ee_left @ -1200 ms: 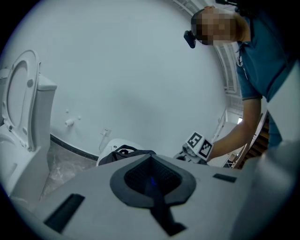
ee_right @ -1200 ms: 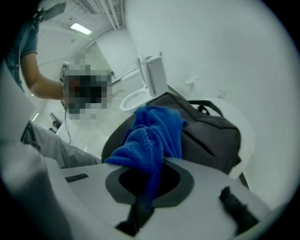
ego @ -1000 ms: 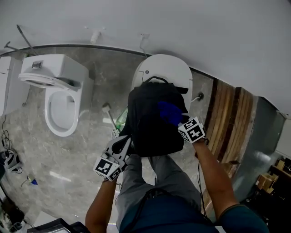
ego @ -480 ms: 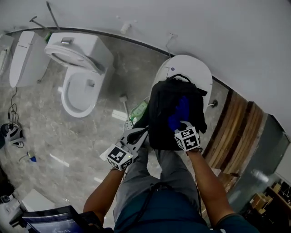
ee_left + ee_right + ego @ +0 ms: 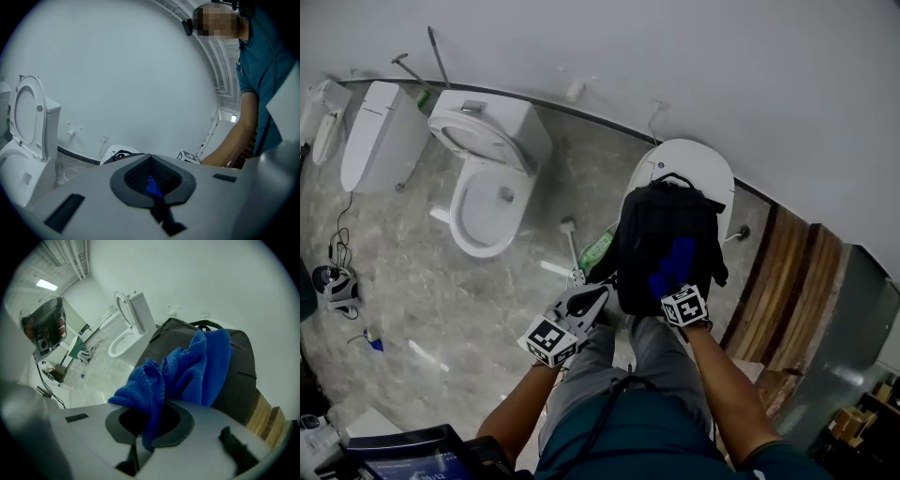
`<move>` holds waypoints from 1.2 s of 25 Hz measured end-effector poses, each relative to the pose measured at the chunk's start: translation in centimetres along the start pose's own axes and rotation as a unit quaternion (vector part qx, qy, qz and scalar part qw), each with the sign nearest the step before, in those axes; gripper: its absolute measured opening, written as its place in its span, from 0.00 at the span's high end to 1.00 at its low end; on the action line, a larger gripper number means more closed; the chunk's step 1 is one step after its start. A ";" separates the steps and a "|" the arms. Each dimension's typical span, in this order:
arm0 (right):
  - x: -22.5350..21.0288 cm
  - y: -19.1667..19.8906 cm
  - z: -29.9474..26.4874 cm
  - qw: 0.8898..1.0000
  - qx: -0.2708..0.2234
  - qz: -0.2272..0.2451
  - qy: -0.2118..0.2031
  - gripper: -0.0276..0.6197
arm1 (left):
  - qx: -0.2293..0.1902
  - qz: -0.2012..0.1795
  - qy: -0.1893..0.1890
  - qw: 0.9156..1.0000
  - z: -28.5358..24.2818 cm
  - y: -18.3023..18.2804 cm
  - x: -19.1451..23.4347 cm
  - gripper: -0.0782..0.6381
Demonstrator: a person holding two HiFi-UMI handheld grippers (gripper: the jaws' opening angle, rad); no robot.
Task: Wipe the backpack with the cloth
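A black backpack [image 5: 661,234] stands upright on a closed white toilet lid [image 5: 680,159] in front of my knees. A blue cloth [image 5: 673,265] lies against its lower front, and my right gripper [image 5: 677,284] is shut on that cloth. In the right gripper view the cloth [image 5: 187,366] bunches out of the shut right gripper [image 5: 150,420] and drapes over the backpack [image 5: 239,376]. My left gripper [image 5: 598,292] sits at the backpack's lower left edge. The left gripper [image 5: 151,176] is shut there on black mesh fabric of the pack.
A white toilet [image 5: 487,187] with its seat up stands to the left, with another white fixture [image 5: 380,141] beyond it. A green bottle [image 5: 595,248] and a brush [image 5: 572,239] lie on the grey tiles beside the backpack. Wooden slats [image 5: 787,281] run along the right.
The right gripper has drawn the blue cloth down the backpack's front toward me. The left gripper has kept its hold at the lower left edge. The head view has swung left.
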State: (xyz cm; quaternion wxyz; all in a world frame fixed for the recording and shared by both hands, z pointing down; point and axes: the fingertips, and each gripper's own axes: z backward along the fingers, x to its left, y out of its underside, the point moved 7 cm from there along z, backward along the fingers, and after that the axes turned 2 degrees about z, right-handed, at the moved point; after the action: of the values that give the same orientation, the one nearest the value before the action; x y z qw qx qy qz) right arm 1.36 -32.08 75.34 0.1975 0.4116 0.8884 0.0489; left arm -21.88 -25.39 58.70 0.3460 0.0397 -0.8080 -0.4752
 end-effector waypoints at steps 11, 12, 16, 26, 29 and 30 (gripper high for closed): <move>1.7 1.7 4.4 0.966 -0.097 -0.231 -0.070 0.93 | -0.003 -0.046 0.022 0.999 5.5 -1.2 -3.7 0.88; 1.4 1.0 6.0 0.959 -0.135 -0.239 -0.069 0.93 | -0.007 -0.049 0.025 0.998 5.9 -1.5 -4.0 0.88; 0.6 -2.1 13.6 0.928 -0.288 -0.232 -0.050 0.93 | -0.030 -0.070 0.041 0.996 7.6 -3.8 -5.6 0.88; 7.1 -7.2 39.8 0.819 -0.560 0.029 0.124 0.93 | -0.128 -0.123 0.074 0.981 11.3 -12.4 -9.5 0.88; 10.1 -6.3 45.9 0.780 -0.599 0.071 0.168 0.93 | -0.172 -0.124 0.102 0.972 12.2 -15.2 -11.7 0.88; 11.1 -6.0 47.6 0.768 -0.610 0.075 0.177 0.93 | -0.189 -0.123 0.114 0.968 12.6 -16.1 -12.5 0.88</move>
State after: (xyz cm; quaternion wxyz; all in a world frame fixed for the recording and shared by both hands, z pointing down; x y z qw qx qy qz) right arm 9.27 -31.27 26.72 0.2422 0.2541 0.6567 0.6675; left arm -24.16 -19.94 35.47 0.3759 0.1266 -0.6480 -0.6502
